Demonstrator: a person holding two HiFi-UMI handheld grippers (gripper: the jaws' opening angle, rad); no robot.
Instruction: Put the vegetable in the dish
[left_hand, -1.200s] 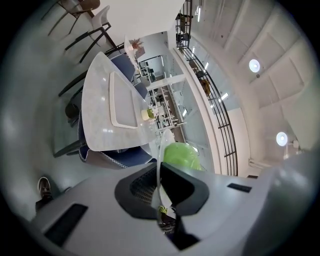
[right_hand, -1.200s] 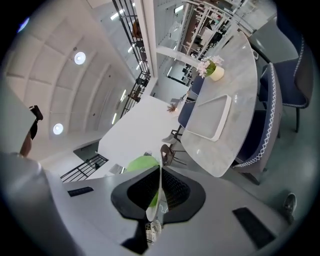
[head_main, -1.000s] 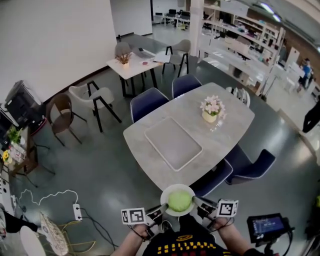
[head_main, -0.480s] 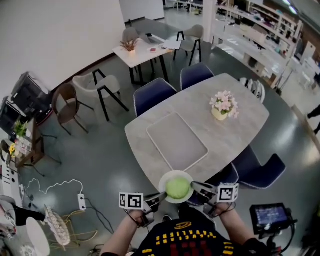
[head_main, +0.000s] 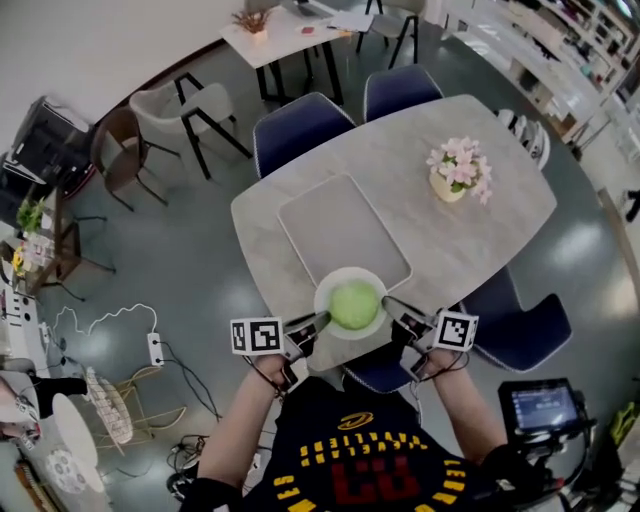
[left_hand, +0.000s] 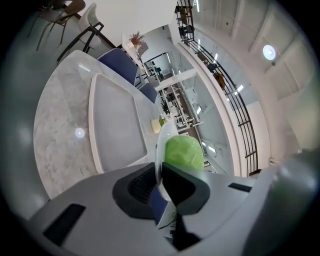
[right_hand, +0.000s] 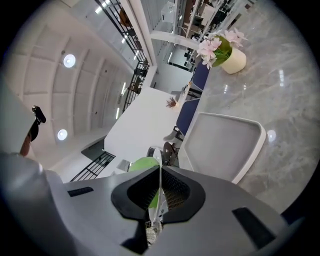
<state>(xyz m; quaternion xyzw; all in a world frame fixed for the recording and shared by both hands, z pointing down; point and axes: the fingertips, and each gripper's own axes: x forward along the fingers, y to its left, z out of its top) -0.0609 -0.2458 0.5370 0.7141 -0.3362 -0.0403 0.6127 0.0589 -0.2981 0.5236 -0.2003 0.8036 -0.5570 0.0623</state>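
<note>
Head view: I hold a white dish (head_main: 349, 272) level over the near edge of the marble table (head_main: 400, 180), just short of the grey tray (head_main: 340, 235). The green vegetable (head_main: 354, 304) sits in the middle of the dish; it looks round, so I cannot tell its long axis. My left gripper (head_main: 320, 321) and right gripper (head_main: 391, 304) meet opposite sides of the rim.

Left gripper view: my jaws are clamped on the dish's thin edge, with the vegetable just beyond.

Right gripper view: my jaws are pinched tight on the rim.
</note>
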